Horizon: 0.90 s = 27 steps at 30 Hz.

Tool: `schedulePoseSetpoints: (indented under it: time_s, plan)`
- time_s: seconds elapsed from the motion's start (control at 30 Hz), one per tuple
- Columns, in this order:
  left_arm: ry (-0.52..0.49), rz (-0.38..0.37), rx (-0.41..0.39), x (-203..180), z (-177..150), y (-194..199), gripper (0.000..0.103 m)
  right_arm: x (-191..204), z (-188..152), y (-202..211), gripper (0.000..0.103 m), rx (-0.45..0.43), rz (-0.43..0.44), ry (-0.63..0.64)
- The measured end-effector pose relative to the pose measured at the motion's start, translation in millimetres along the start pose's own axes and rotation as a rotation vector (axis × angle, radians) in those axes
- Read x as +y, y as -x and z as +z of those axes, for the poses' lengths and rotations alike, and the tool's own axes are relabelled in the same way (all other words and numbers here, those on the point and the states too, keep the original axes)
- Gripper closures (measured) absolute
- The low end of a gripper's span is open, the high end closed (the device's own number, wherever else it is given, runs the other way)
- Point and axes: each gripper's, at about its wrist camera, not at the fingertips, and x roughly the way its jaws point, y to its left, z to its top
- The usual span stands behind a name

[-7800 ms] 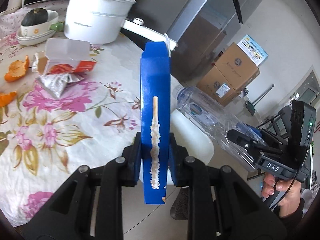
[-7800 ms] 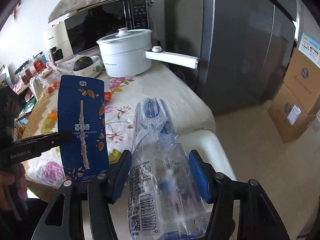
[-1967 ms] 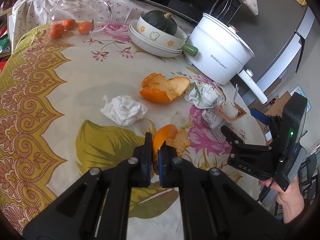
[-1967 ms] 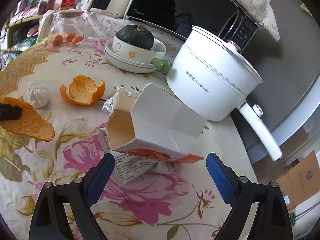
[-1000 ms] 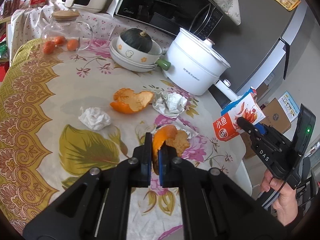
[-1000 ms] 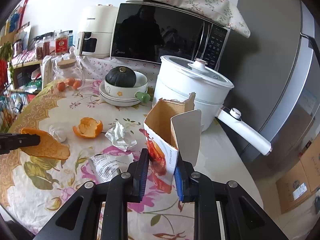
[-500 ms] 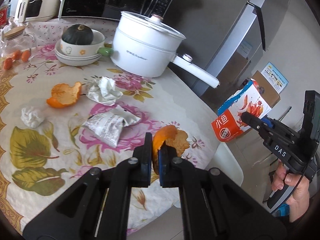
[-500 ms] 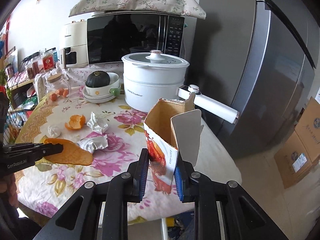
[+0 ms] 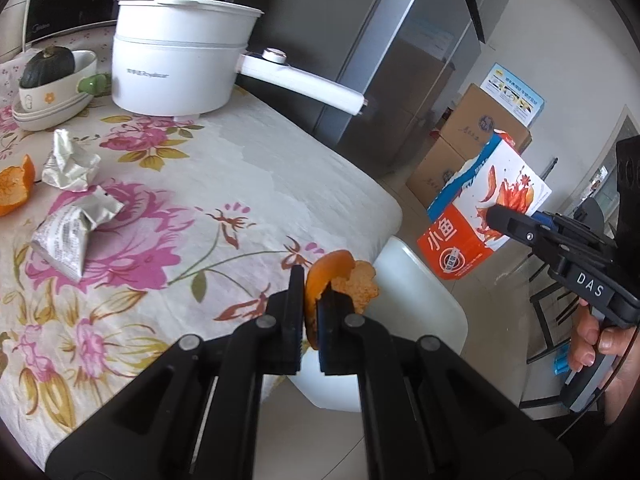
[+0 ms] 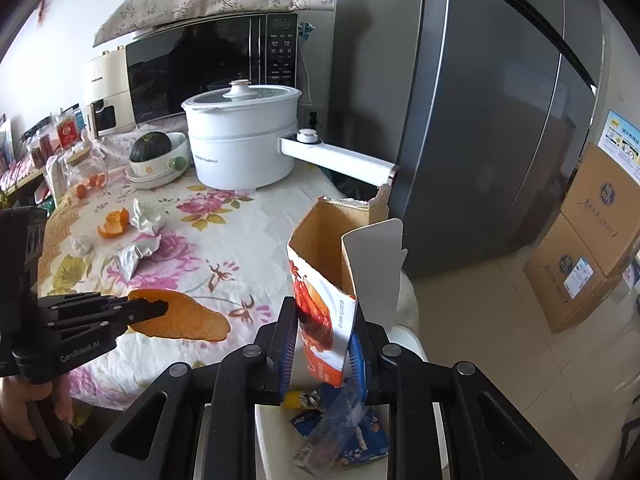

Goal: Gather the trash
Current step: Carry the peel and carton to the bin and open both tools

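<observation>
The left gripper (image 9: 309, 316) is clamped on a piece of orange peel (image 9: 340, 280), holding it over the edge of the bench (image 9: 280, 168), with a white bin (image 9: 424, 312) just beyond and below its fingertips. The right gripper (image 10: 324, 344) is closed on a torn-open snack carton (image 10: 332, 280), orange, white and blue, printed with the characters "小鱼" and a red splash design; the carton hangs directly above the white bin, where blue wrappers and a crushed clear plastic bottle (image 10: 340, 428) lie under that gripper. From the left gripper's view the right one bears the letters "DAS" and sits off to its right, held by a hand (image 9: 596, 344); from the right gripper's view the left one reads "GenRobot.AI". Ahead and to the left of the left gripper, on the flowered cloth, lie a foil packet with small print (image 9: 72, 232), a crumpled silver wrapper (image 9: 68, 164) and another orange peel (image 9: 14, 190). Farther ahead stands a white electric pot (image 9: 180, 60) with faint grey lettering I cannot read fully, beside stacked bowls holding a dark green squash (image 9: 48, 66). Behind it a black microwave (image 10: 208, 64) shows a small logo too blurred to read. Cardboard boxes (image 10: 592, 248) stand on the floor to the right of the right gripper.
</observation>
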Motion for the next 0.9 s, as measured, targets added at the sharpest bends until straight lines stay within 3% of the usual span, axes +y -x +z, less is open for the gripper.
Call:
schedulePoseSetpoints:
  time_s: [0.27, 0.47, 0.5, 0.53, 0.6, 0.9]
  plan:
    - [-0.15, -0.002, 0.062, -45.3, -16.4, -31.0, 0.097, -40.4, -38.5, -3.0, 0.079, 0.082, -0.028, -0.027]
    - [-0.246, 0.02, 0.091, -70.2, -29.0, -51.9, 0.095, -51.4, -48.0, -5.7, 0.079, 0.108, -0.033, -0.033]
    - [-0.258, 0.034, 0.1, -73.7, -31.0, -55.9, 0.08, -52.1, -48.1, -5.2, 0.079, 0.107, -0.033, -0.032]
    - [-0.267, 0.054, 0.105, -75.7, -32.6, -58.4, 0.052, -53.3, -48.2, -4.6, 0.079, 0.107, -0.033, -0.032]
    - [-0.295, 0.116, 0.074, -79.8, -35.2, -58.0, 0.024, -54.8, -47.4, -3.6, 0.079, 0.105, -0.035, -0.032]
    - [-0.311, 0.19, 0.06, -75.7, -32.1, -56.5, 0.01, -58.6, -48.4, -7.7, 0.078, 0.12, -0.042, -0.043]
